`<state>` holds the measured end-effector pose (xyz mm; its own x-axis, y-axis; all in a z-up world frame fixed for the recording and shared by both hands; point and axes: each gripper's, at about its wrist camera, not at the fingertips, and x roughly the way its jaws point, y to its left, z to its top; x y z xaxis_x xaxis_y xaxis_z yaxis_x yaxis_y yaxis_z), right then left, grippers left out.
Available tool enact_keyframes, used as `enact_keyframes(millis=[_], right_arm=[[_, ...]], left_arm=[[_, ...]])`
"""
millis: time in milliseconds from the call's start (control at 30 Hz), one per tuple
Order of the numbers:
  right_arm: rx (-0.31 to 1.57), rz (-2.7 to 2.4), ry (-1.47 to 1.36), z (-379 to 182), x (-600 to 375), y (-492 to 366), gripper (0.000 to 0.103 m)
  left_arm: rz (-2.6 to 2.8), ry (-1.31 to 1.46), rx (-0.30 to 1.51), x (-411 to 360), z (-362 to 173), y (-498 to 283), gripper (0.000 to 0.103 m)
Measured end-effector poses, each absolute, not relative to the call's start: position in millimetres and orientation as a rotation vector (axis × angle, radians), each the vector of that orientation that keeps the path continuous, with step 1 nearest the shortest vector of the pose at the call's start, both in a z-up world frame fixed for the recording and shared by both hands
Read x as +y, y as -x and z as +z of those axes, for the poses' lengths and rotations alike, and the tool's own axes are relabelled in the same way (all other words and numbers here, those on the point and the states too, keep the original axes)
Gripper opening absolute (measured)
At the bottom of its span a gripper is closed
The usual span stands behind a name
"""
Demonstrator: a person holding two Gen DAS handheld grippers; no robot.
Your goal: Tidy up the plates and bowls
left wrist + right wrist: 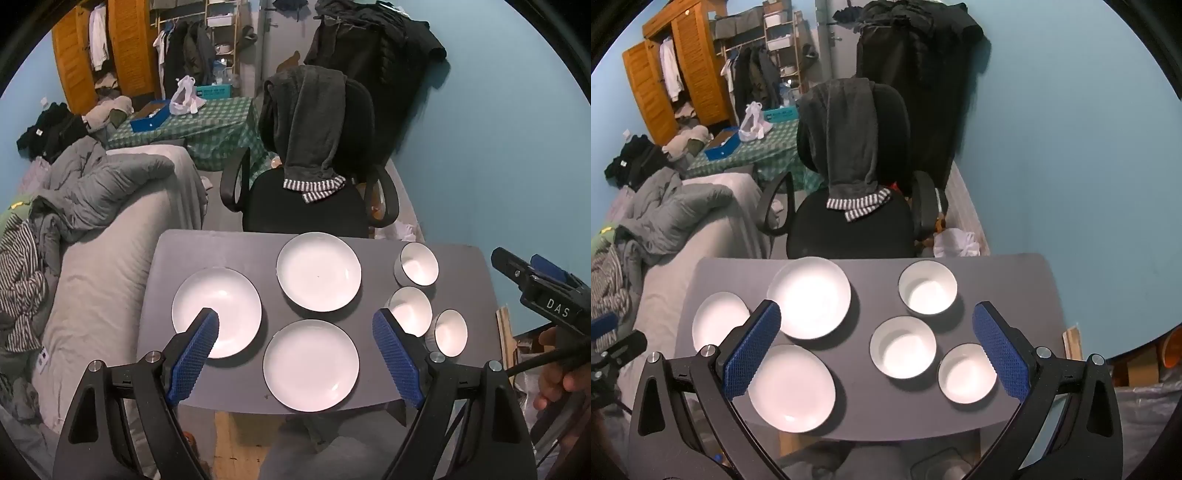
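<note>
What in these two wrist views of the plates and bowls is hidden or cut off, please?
- Left wrist view: the left gripper's blue pads hide part of the left plate and the middle bowl.
- Right wrist view: the right gripper's pad hides the left plate's right edge and the near bowl's right rim.
- Both views: the table's legs are out of sight.

Three plates (318,271) left on table (465,280), three bowls (420,263) right, chair (306,206) behind

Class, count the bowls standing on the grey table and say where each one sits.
3, all on the table's right side: the far bowl near the back edge, the middle bowl toward the centre, the near bowl closest to the front. None looks hidden.
</note>
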<state>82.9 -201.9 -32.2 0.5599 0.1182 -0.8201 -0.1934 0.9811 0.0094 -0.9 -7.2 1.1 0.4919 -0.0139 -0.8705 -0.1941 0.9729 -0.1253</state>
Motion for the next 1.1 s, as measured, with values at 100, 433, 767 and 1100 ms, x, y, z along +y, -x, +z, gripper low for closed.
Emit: enact_keyframes(millis=[100, 433, 767, 1100], right_arm=[[0.962, 0.187, 0.077, -32.5, -195.9, -82.0, 0.102], [0.971, 0.187, 0.084, -25.8, -191.6, -77.7, 0.102], [0.978, 0.198, 0.082, -28.0, -185.4, -72.6, 0.102], [0.981, 0.198, 0.083, -28.7, -186.3, -73.6, 0.102]], left_arm=[[0.112, 0.224, 1.057, -4.4, 1.0, 1.2, 0.087], [0.107, 0.271, 1.073, 4.6, -6.0, 3.7, 0.087], [0.090, 0.301, 1.095, 2.9, -7.5, 3.0, 0.087], [0.092, 0.302, 1.100, 2.9, -8.4, 5.5, 0.087]])
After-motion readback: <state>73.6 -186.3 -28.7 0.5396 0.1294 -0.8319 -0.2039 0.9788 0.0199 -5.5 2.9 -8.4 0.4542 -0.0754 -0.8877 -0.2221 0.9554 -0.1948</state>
